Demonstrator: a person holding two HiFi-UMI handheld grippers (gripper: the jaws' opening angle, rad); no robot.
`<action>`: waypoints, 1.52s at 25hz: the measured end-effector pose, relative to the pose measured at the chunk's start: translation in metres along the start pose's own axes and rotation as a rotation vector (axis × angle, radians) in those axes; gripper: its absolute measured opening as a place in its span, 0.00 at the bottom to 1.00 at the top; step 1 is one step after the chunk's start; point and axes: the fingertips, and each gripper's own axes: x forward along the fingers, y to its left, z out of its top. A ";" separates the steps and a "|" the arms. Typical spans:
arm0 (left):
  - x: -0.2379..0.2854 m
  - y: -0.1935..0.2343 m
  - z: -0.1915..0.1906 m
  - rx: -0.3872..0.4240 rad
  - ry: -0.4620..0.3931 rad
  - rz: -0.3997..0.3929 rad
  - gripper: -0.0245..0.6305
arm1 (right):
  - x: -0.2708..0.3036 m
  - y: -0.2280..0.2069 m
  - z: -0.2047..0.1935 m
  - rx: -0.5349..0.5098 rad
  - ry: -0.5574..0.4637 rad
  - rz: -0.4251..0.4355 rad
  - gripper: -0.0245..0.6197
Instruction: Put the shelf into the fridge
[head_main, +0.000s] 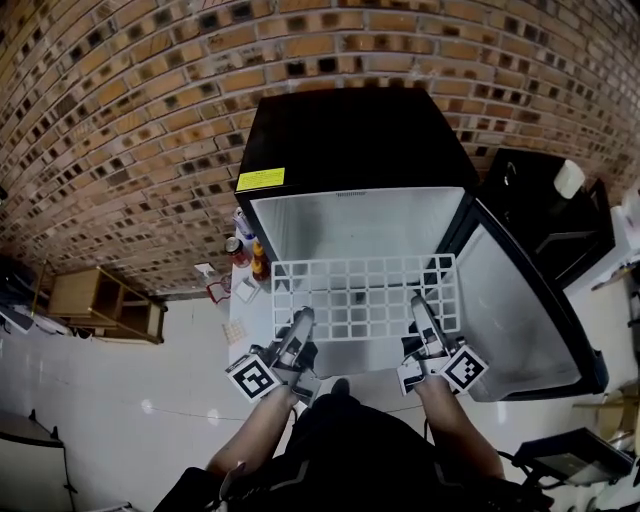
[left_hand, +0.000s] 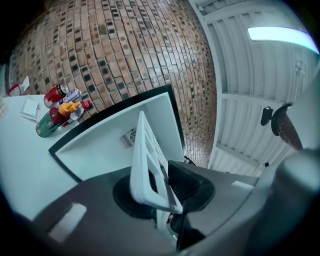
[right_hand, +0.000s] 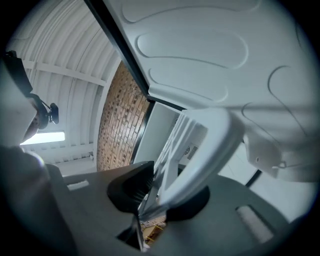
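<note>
A black box-shaped fridge (head_main: 350, 140) is carried by the glossy white floor (head_main: 130, 400). Just left of the fridge, a cluster of red, green and orange-capped bottles (head_main: 245, 255) and small white packets (head_main: 245, 290) is set on a white surface. Further left of the fridge, an open wooden frame stand (head_main: 100, 300) is placed.

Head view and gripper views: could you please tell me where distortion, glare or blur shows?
Head view: fisheye curves the brick wall; even light. Left gripper view: ceiling light glares; near shelf soft. Right gripper view: shelf blurred close up, corners dark.
</note>
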 end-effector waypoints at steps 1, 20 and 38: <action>0.002 0.006 0.000 -0.012 0.006 0.005 0.14 | 0.002 -0.005 -0.001 0.006 0.000 -0.011 0.16; 0.029 0.079 0.000 -0.143 0.070 0.074 0.14 | 0.038 -0.054 -0.014 0.005 0.024 -0.131 0.17; 0.046 0.097 0.004 -0.168 0.098 0.091 0.14 | 0.046 -0.083 -0.018 0.066 0.008 -0.224 0.16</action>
